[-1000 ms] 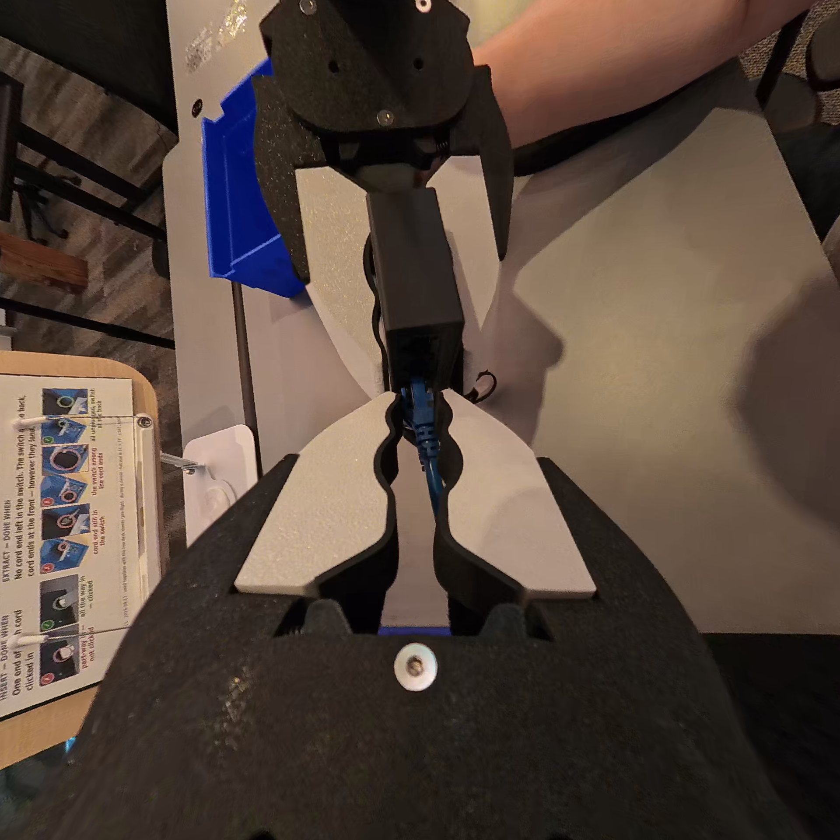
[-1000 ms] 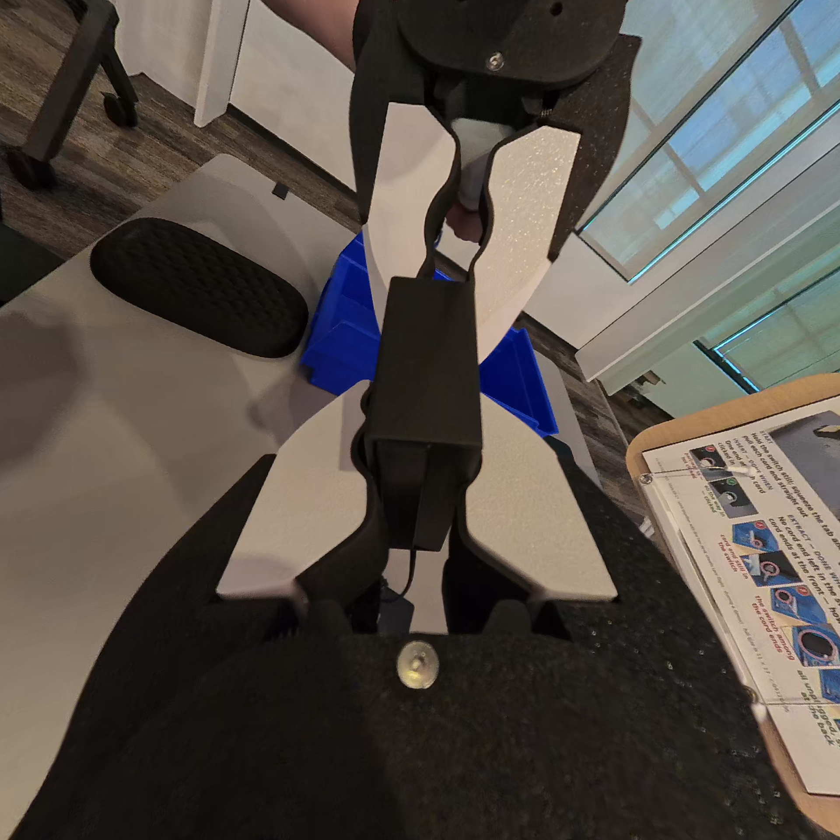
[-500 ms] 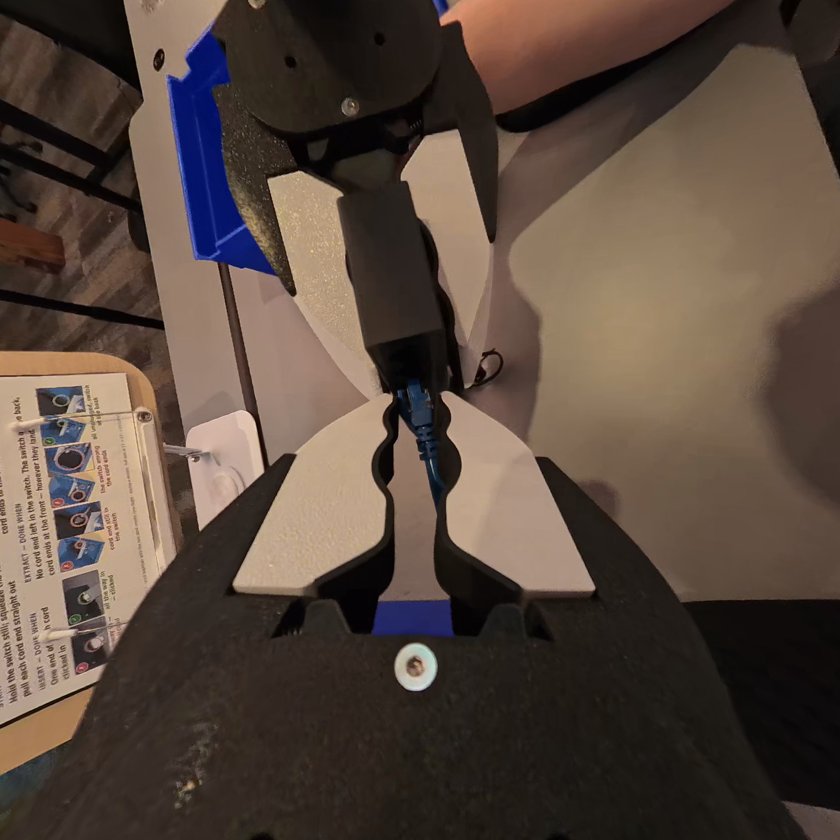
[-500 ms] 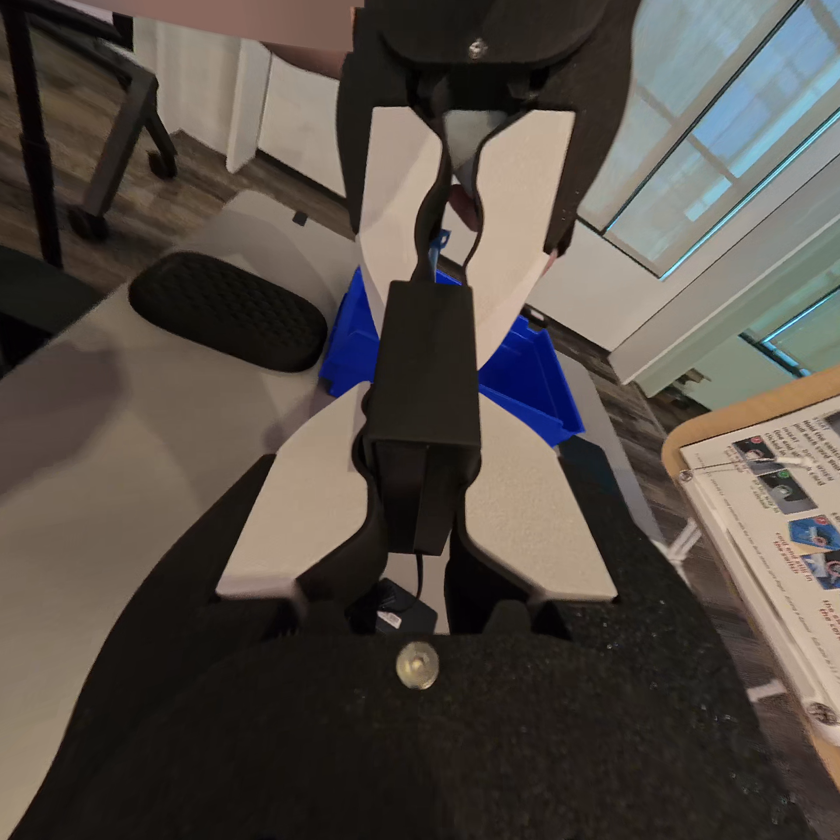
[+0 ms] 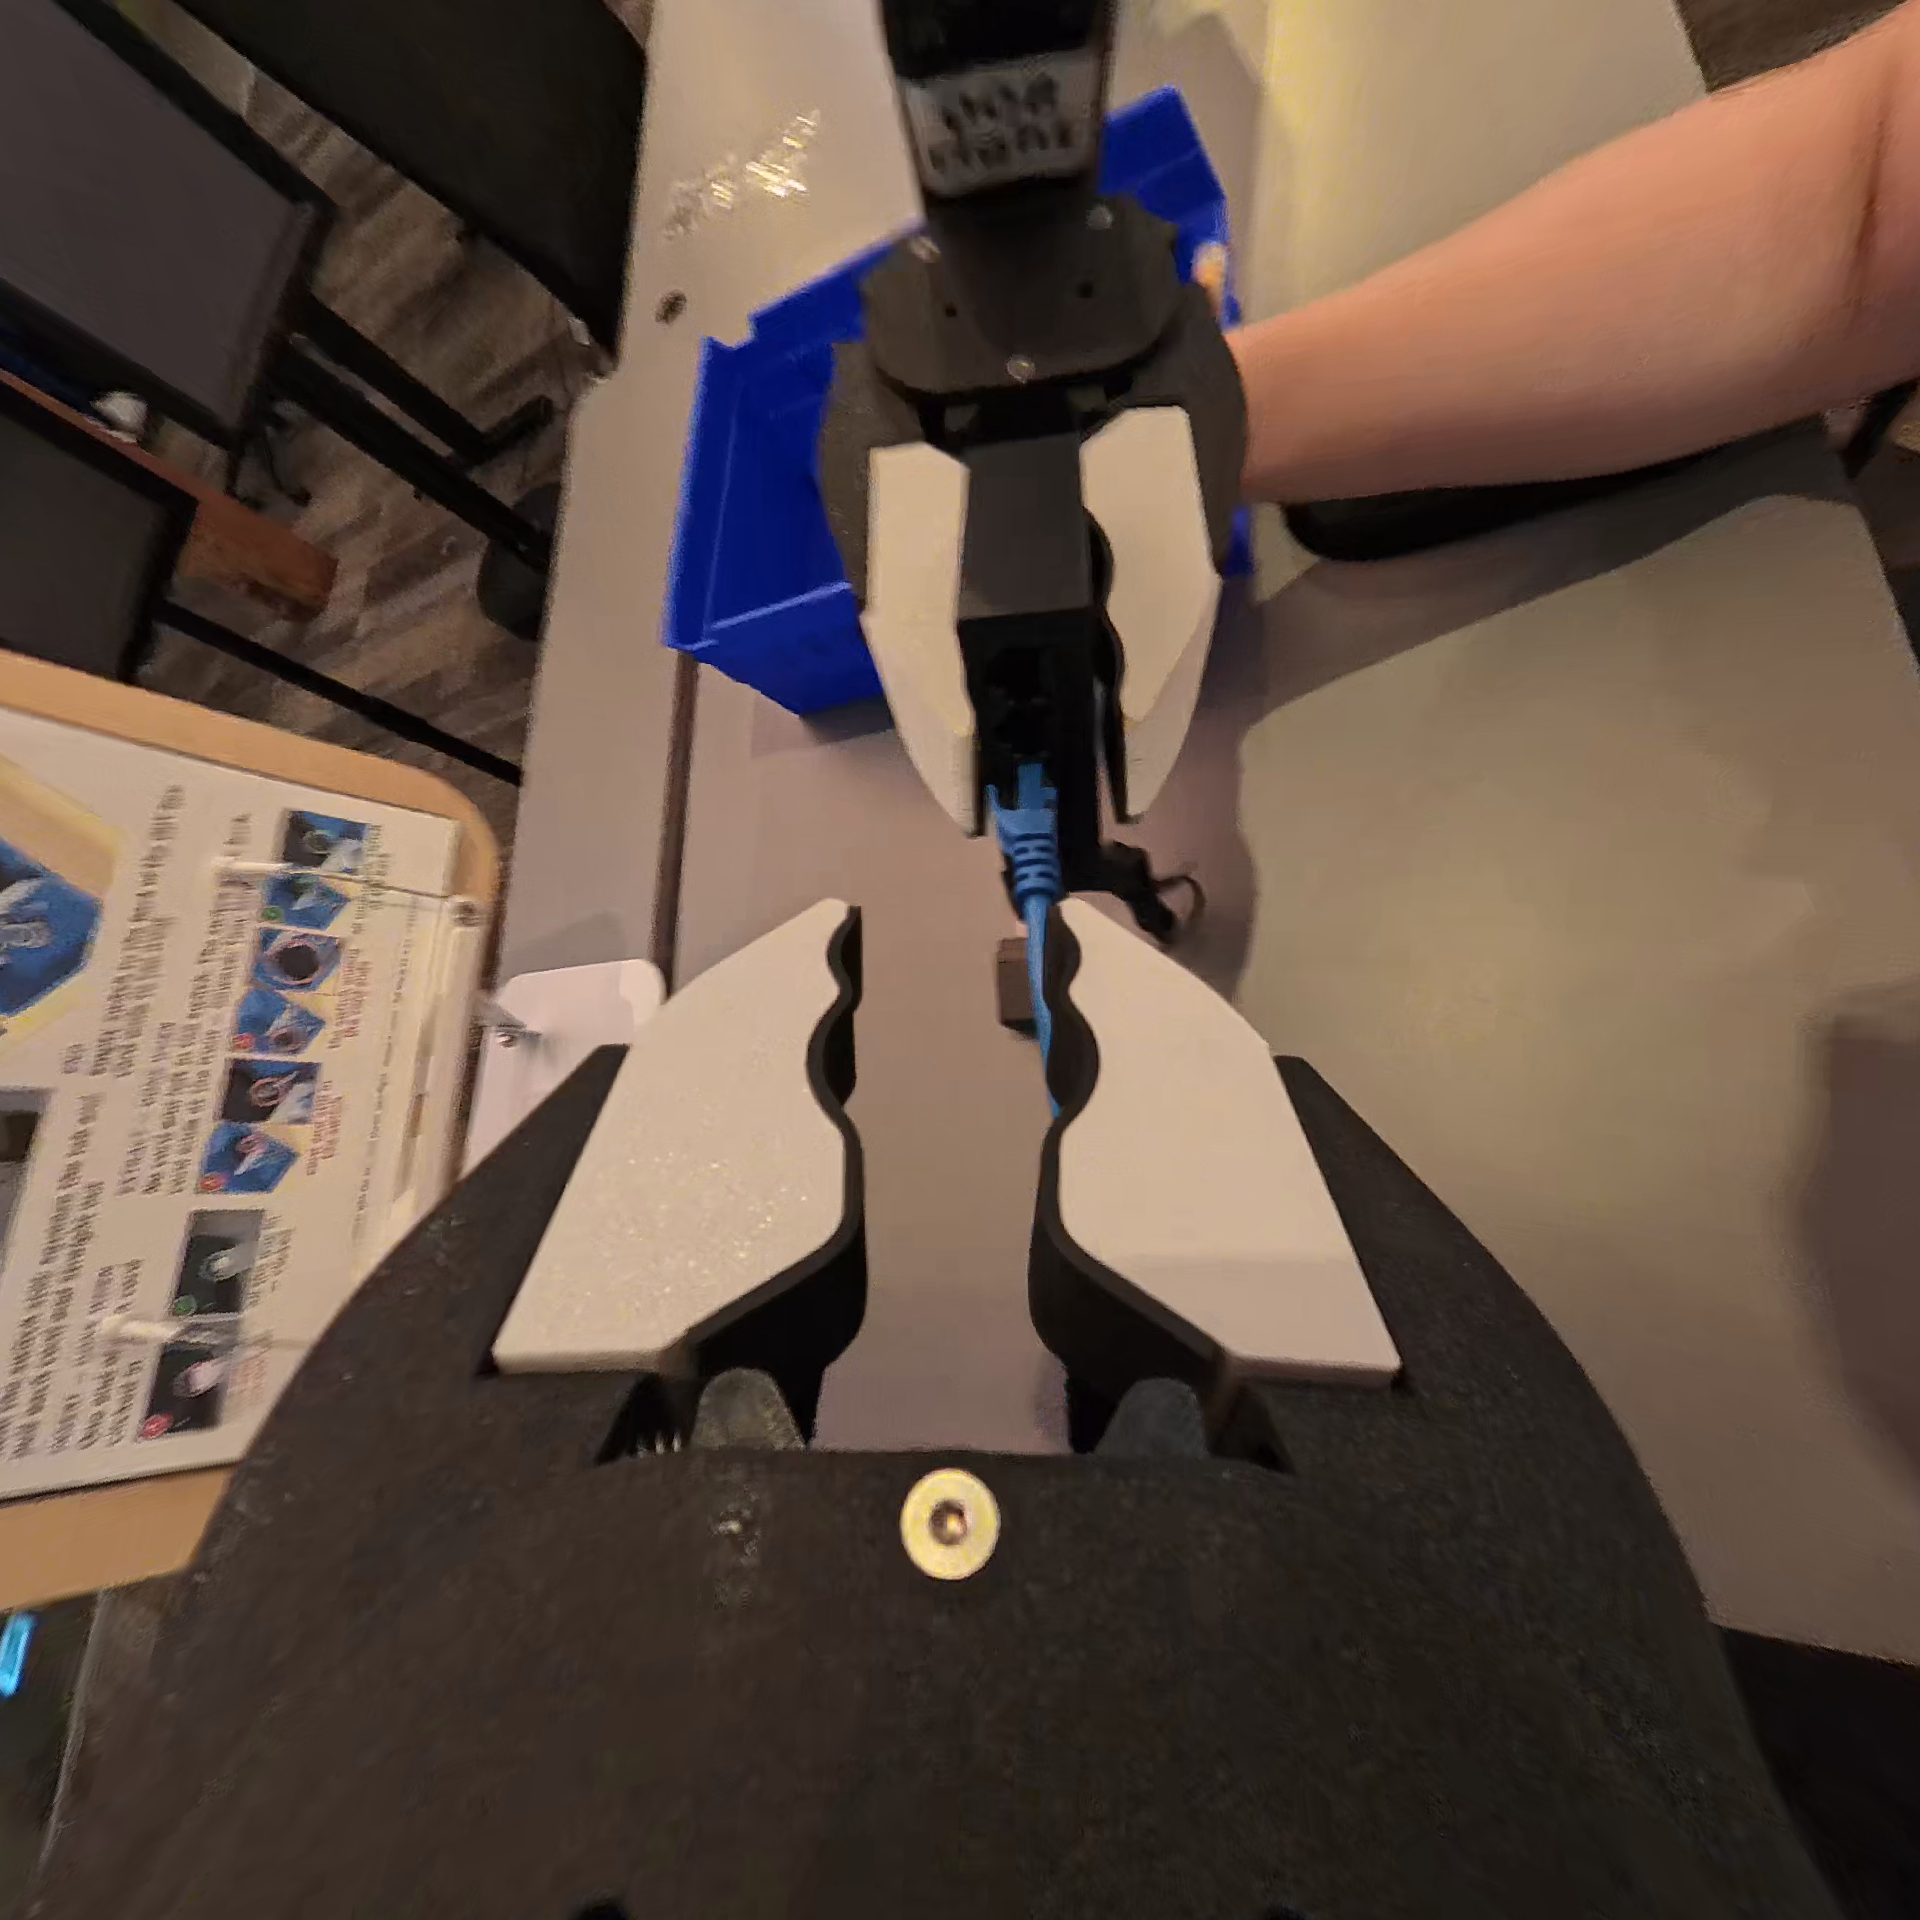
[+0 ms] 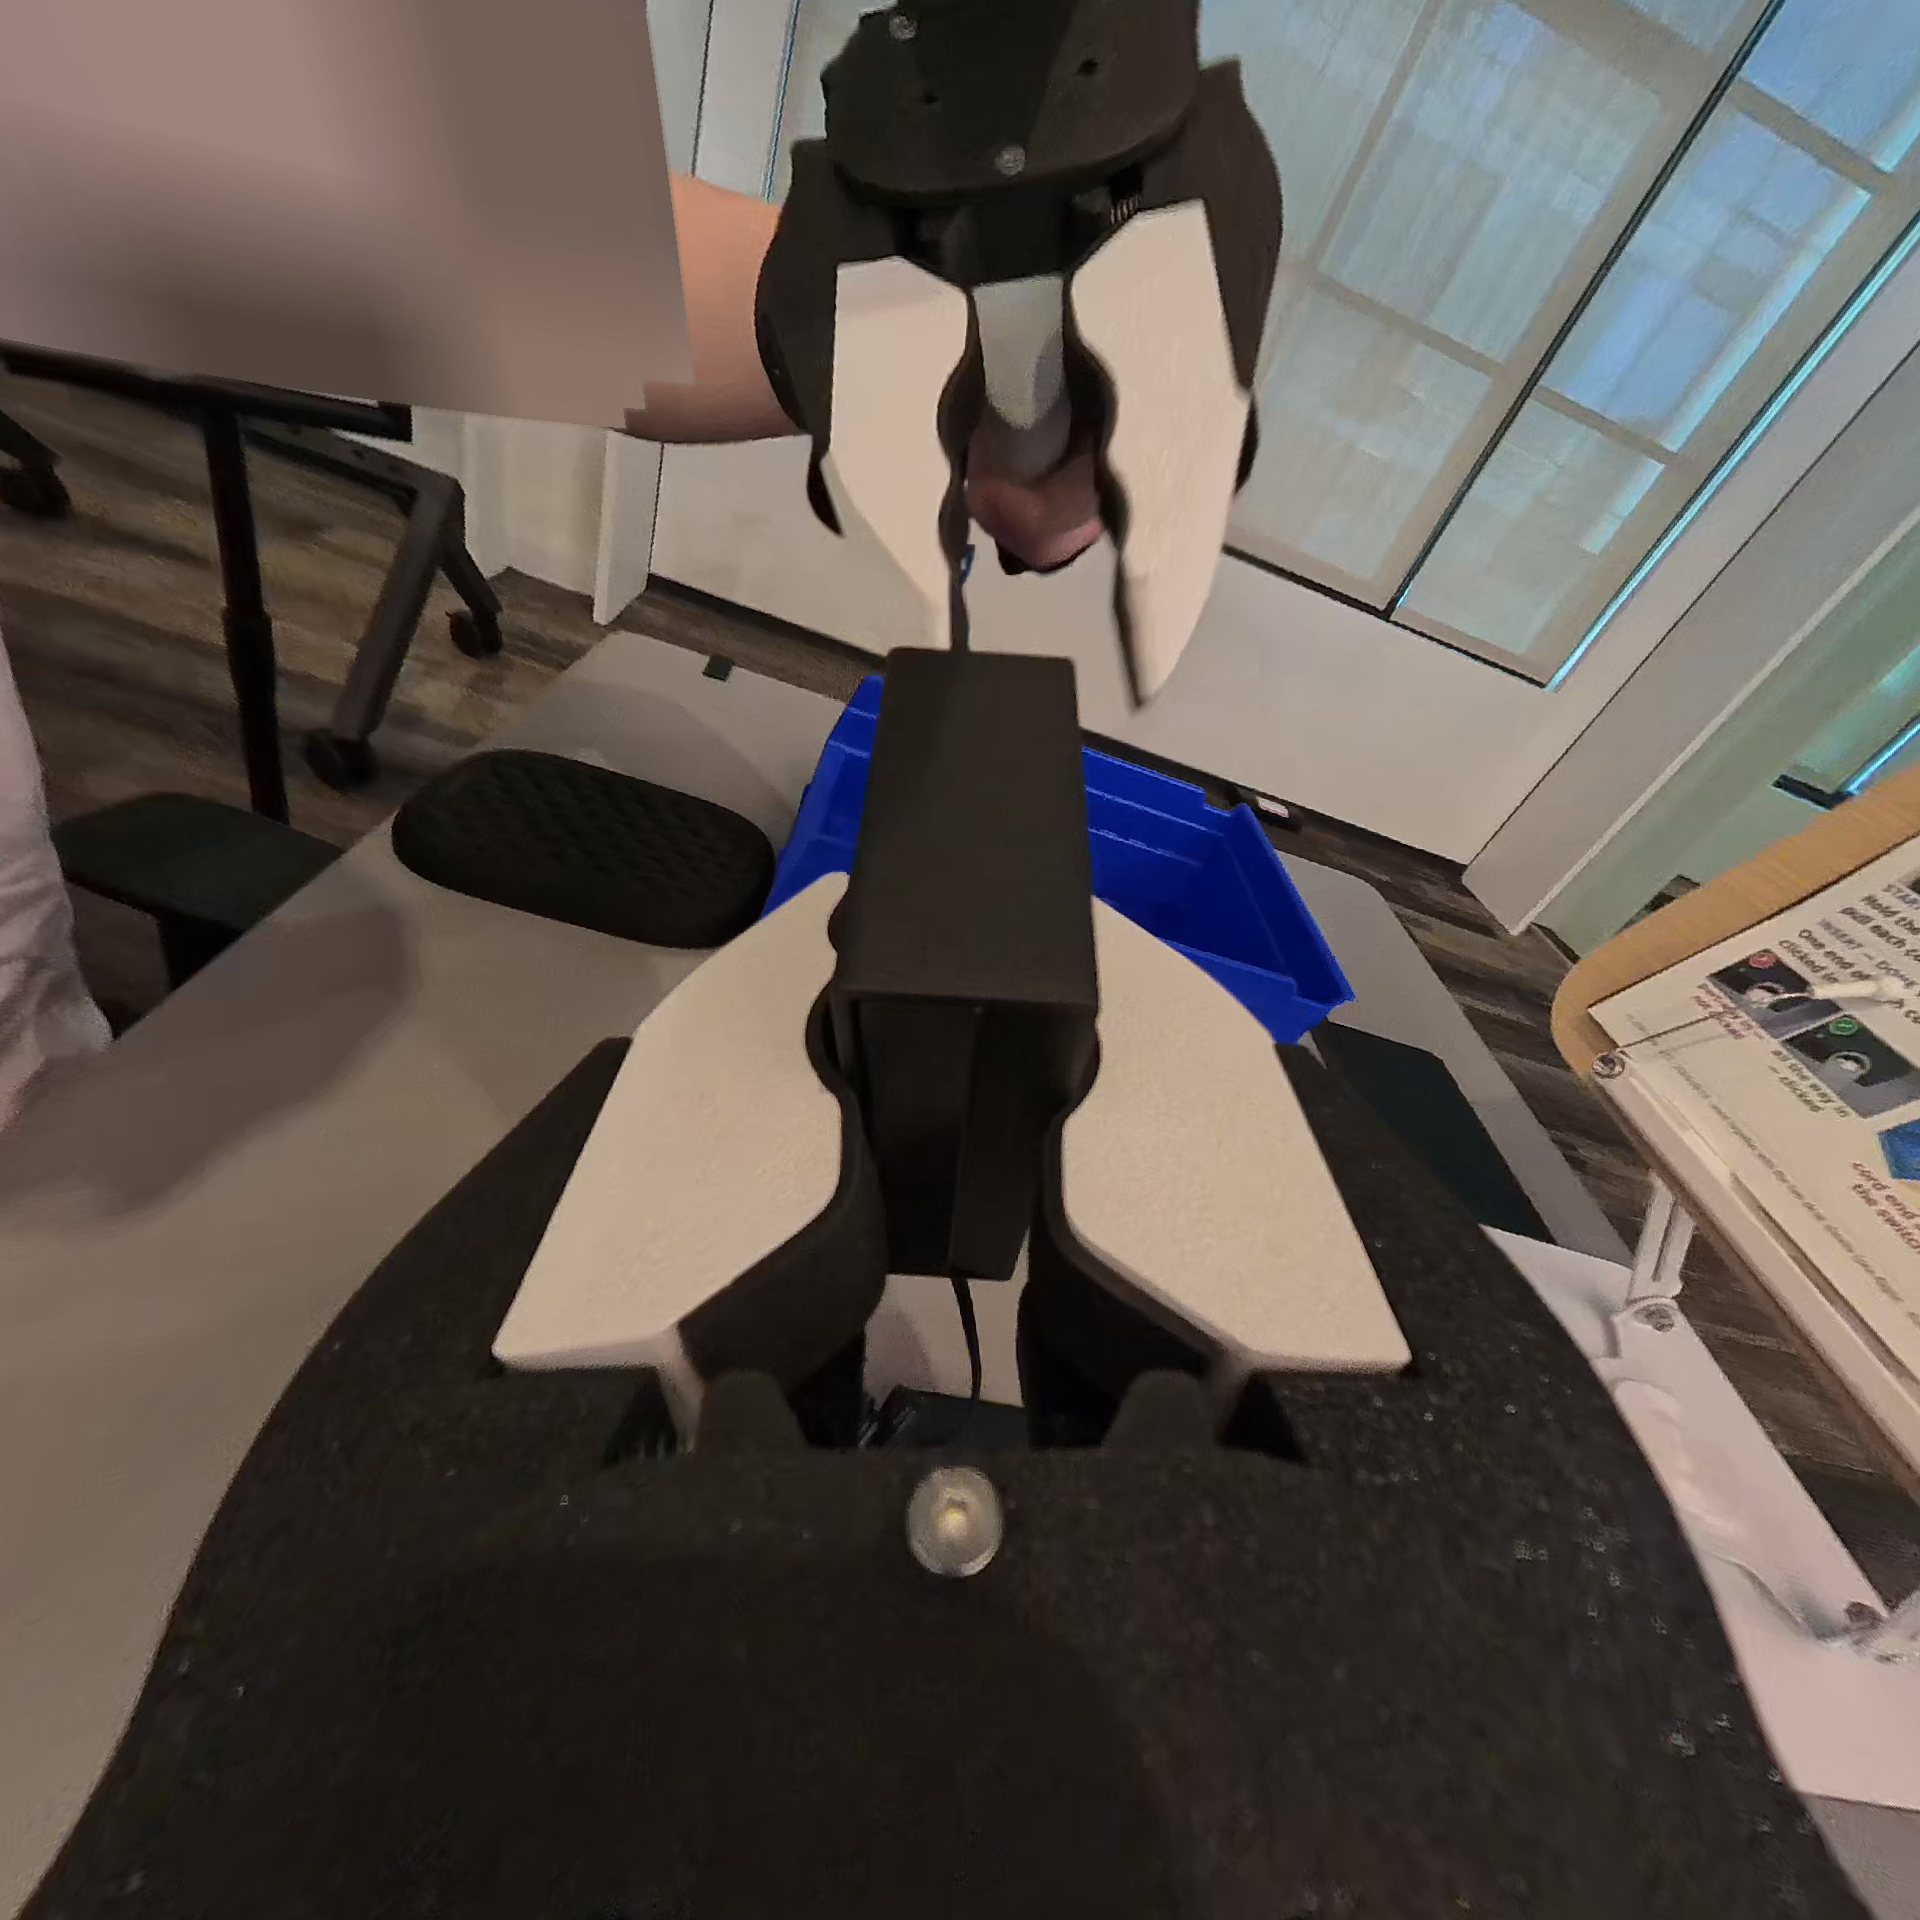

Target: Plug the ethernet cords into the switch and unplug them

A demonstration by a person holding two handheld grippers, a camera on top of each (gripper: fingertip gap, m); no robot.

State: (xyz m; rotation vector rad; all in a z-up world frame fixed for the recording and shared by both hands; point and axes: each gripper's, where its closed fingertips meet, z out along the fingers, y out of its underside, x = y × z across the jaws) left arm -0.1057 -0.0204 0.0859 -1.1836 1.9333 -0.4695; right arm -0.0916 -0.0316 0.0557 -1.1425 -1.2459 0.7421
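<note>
My right gripper (image 6: 971,904) is shut on the black switch (image 6: 977,831) and holds it above the table. In the left wrist view the switch (image 5: 1029,582) points its port side at me, between the right gripper's fingers (image 5: 925,623). A blue ethernet cord's plug (image 5: 1029,831) sits in a port. My left gripper (image 5: 954,914) is open a little back from the switch. The blue cord (image 5: 1039,997) runs along the inside of its right finger, and the left pad stands clear of it. The right wrist view shows the left gripper (image 6: 1039,634) open beyond the switch.
A blue bin (image 5: 769,582) stands on the grey table (image 5: 1455,935) behind the switch and also shows in the right wrist view (image 6: 1195,883). An instruction sheet (image 5: 208,1091) lies on a wooden board at the left. A black pad (image 6: 582,847) and a person's forearm (image 5: 1558,312) are nearby. Tip to tip, the grippers are about 4 cm apart.
My left gripper's jaws have opened, let go of the blue cord and drawn back from the switch. The plug stays in the port. My right gripper still holds the switch.
</note>
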